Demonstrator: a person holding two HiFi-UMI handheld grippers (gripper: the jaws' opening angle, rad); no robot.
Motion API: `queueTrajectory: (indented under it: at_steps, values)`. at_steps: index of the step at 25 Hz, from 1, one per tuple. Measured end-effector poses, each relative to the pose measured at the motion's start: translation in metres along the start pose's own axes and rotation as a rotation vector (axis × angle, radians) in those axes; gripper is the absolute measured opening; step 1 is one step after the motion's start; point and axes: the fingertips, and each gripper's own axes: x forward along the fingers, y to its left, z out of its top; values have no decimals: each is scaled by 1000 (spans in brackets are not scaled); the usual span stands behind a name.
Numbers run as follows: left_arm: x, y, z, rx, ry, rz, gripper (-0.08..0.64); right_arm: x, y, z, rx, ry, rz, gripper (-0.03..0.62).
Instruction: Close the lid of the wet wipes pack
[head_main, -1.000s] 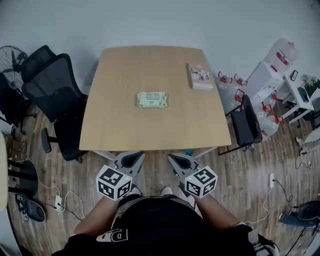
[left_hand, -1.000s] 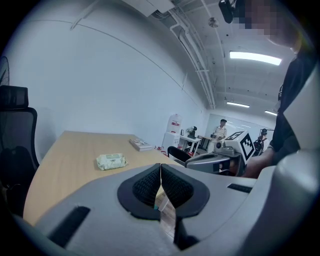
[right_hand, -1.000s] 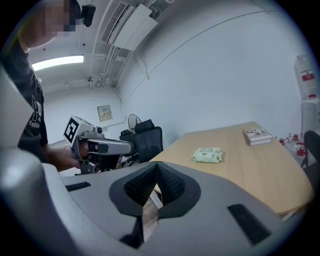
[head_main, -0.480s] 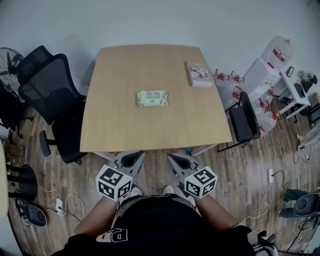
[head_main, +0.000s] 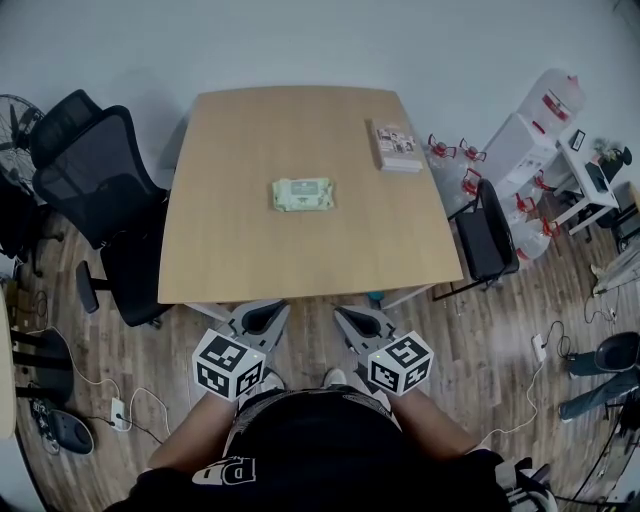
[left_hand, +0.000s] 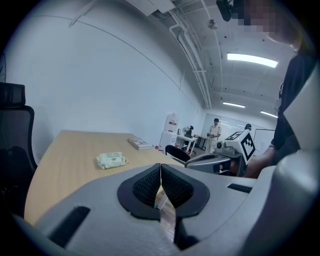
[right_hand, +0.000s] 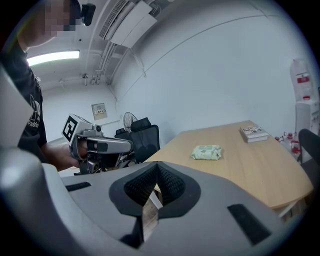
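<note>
A pale green wet wipes pack (head_main: 303, 194) lies flat near the middle of the wooden table (head_main: 220, 250); it also shows as the wipes pack (left_hand: 112, 160) in the left gripper view and the wipes pack (right_hand: 207, 152) in the right gripper view. Its lid is too small to make out. My left gripper (head_main: 261, 320) and right gripper (head_main: 362, 322) hang below the table's near edge, close to my body, far from the pack. Both are shut with nothing between the jaws. In the gripper views the left gripper (left_hand: 160, 167) and right gripper (right_hand: 156, 169) show pads pressed together.
A book (head_main: 397, 147) lies at the table's far right. A black office chair (head_main: 92, 180) stands left of the table, another dark chair (head_main: 487, 245) at its right. Water bottles (head_main: 555, 100) and cables (head_main: 120, 400) are on the wooden floor. People stand in the distance.
The head view has shifted slightly; the grippers hold the same place. A person's legs have come into view at the right edge.
</note>
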Motion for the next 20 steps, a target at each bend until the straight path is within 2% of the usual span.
queueTrajectory:
  at_steps: [20]
  values:
    - [-6,1,-2,9,14,7,20,-1,5,2,-15,12,14,5]
